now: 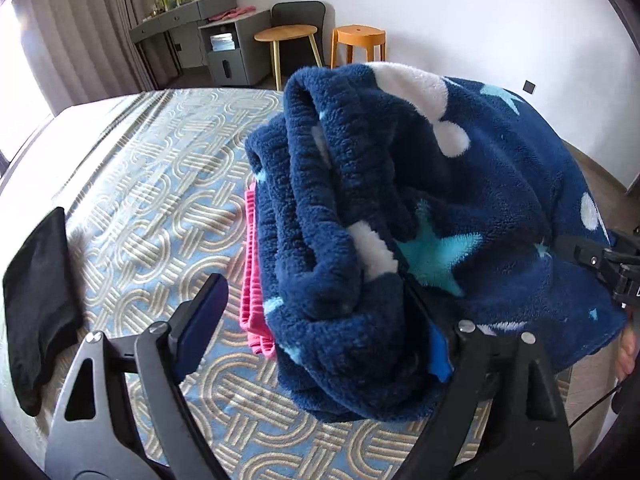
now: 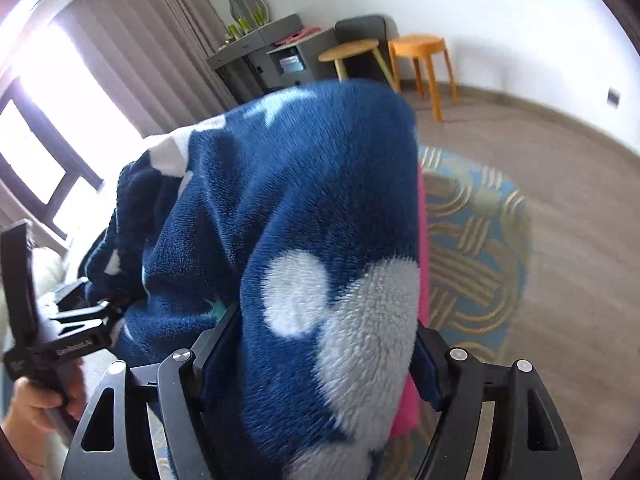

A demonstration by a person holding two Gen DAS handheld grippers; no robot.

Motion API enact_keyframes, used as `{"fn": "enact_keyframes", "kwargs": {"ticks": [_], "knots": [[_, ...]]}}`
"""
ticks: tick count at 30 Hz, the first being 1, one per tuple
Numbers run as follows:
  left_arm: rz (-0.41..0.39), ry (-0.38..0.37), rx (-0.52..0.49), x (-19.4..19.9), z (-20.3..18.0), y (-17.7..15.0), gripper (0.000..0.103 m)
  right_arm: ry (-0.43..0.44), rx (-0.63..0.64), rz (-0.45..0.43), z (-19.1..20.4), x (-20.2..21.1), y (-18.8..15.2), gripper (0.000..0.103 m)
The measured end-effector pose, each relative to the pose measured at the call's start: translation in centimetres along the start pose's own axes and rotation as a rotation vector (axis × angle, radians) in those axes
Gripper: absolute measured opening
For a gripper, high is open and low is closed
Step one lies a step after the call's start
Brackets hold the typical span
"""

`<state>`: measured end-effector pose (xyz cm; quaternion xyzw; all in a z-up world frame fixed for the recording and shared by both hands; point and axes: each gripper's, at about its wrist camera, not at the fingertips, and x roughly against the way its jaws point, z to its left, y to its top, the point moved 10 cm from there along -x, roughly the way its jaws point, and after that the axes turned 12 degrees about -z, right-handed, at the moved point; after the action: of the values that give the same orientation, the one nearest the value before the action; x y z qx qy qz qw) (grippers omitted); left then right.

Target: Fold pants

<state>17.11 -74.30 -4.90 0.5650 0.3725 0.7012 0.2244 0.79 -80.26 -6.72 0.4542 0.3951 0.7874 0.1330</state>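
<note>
From my left gripper [image 1: 316,322] I see the folded navy fleece pants with white dots and turquoise stars [image 1: 400,220] bundled up on top of a folded pink ribbed garment [image 1: 251,300], which lies on the blue-and-gold woven-pattern bed cover [image 1: 152,184]. My left tongs stand wide apart: the left finger [image 1: 200,320] is clear of the fabric over the cover, while the right one is pressed into the side of the pants bundle. A flat black folded cloth [image 1: 38,308] lies apart near the left edge of the bed. My right gripper [image 2: 320,356] is clamped on a thick fold of the same fleece pants [image 2: 304,208], both pads pressing the pile, with the pink garment [image 2: 408,408] showing beside its right finger. An orange plastic stool [image 2: 420,56] and a round wooden side table [image 2: 348,50] stand by the far wall.
</note>
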Motion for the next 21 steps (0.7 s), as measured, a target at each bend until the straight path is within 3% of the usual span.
{"fn": "enact_keyframes", "kwargs": {"ticks": [6, 13, 21], "knots": [[-0.085, 0.015, -0.035, 4.5, -0.8, 1.5, 0.086, -0.179, 0.163, -0.170, 1.3, 7.1, 2.1, 0.076], [-0.155, 0.005, -0.018, 9.9, -1.4, 1.6, 0.086, -0.100, 0.138, -0.267, 3.6, 14.2, 2.9, 0.076], [-0.224, 0.024, 0.047, 17.4, -0.5, 0.3, 0.086, -0.126, 0.137, -0.307, 6.9, 19.0, 1.0, 0.076]]}}
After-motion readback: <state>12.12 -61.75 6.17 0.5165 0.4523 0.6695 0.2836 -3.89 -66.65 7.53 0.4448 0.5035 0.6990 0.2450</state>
